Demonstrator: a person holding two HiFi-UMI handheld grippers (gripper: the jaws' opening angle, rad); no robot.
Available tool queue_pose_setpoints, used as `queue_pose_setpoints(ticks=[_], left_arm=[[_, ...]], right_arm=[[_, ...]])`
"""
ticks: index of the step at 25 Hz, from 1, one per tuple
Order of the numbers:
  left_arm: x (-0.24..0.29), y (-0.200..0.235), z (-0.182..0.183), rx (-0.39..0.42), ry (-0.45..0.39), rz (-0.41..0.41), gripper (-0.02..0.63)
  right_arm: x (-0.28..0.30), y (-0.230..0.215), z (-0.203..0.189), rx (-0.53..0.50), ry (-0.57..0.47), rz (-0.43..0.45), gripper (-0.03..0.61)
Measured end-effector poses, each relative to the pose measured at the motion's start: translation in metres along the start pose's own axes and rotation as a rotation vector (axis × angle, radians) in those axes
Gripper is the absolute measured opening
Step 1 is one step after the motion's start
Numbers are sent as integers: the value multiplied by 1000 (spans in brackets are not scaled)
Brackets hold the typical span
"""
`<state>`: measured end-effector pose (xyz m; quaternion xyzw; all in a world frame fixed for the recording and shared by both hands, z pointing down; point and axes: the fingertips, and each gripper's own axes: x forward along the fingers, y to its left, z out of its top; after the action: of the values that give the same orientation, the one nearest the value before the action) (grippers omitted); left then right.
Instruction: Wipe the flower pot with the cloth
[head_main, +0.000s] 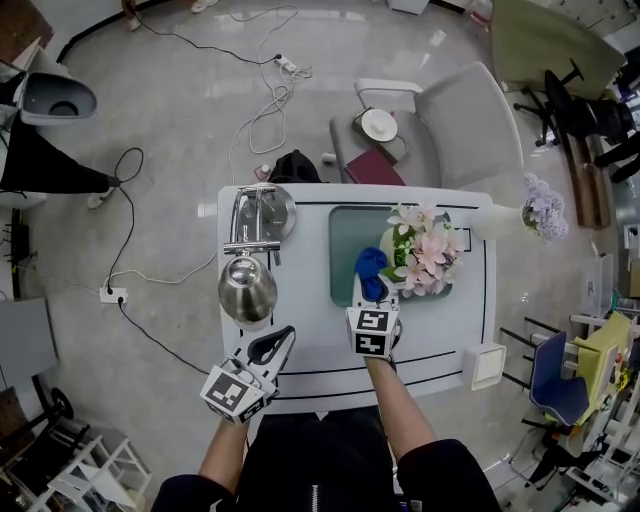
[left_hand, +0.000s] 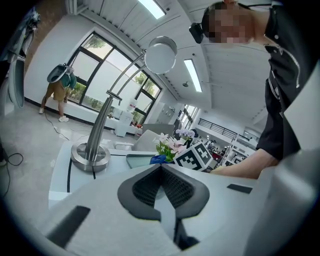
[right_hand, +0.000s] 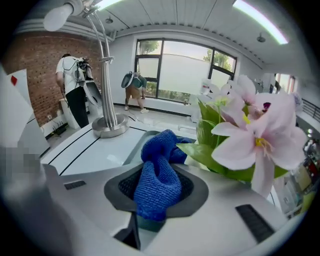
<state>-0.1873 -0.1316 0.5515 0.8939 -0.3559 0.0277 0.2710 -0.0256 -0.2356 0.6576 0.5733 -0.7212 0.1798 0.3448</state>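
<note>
Head view gives me the layout. The white table (head_main: 300, 350) has a teal mat (head_main: 347, 262) set into it. The flower pot (head_main: 390, 243) stands upright on the right part of that mat, mostly buried under its pink flowers (head_main: 428, 252), so I can barely see the pot itself. A chrome lamp (head_main: 248, 288) stands on the table's left side.

From up there I can't judge either grip, so that's down to the gripper views. The right gripper (right_hand: 159, 200) has its jaws clamped on the blue cloth (right_hand: 159, 184), with a thick fold squeezed between the pads. The left gripper (left_hand: 161, 175) has its jaws pressed together with nothing between them. It hangs off the near-left edge of the table (head_main: 272, 348), well apart from the pot, and its camera also catches the right gripper's marker cube.

Cloth orientation: its long axis runs along the right gripper's jaws (head_main: 371, 296), pointing away from me toward the table's far side. In the head view the cloth (head_main: 369, 268) is a bunched strip just left of the pot, right up against the leaves. I can't tell if it's actually touching the pot wall. In the right gripper view the free end humps up and curls right, toward the green leaves (right_hand: 210, 150).
</note>
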Motion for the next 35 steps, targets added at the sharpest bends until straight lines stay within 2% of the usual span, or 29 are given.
queue_pose_setpoints(ticks=[7, 21, 27, 35], left_arm=[[-11, 19, 2, -23, 10, 12, 8], [-24, 35, -2, -28, 15, 18, 8], [-24, 32, 0, -19, 2, 10, 8], [-15, 7, -4, -7, 2, -31, 8]], right_arm=[[19, -17, 22, 56, -4, -97, 86], [41, -41, 46, 119, -31, -209, 86], [33, -37, 38, 103, -14, -204, 86], [5, -28, 3, 87, 5, -169, 86]])
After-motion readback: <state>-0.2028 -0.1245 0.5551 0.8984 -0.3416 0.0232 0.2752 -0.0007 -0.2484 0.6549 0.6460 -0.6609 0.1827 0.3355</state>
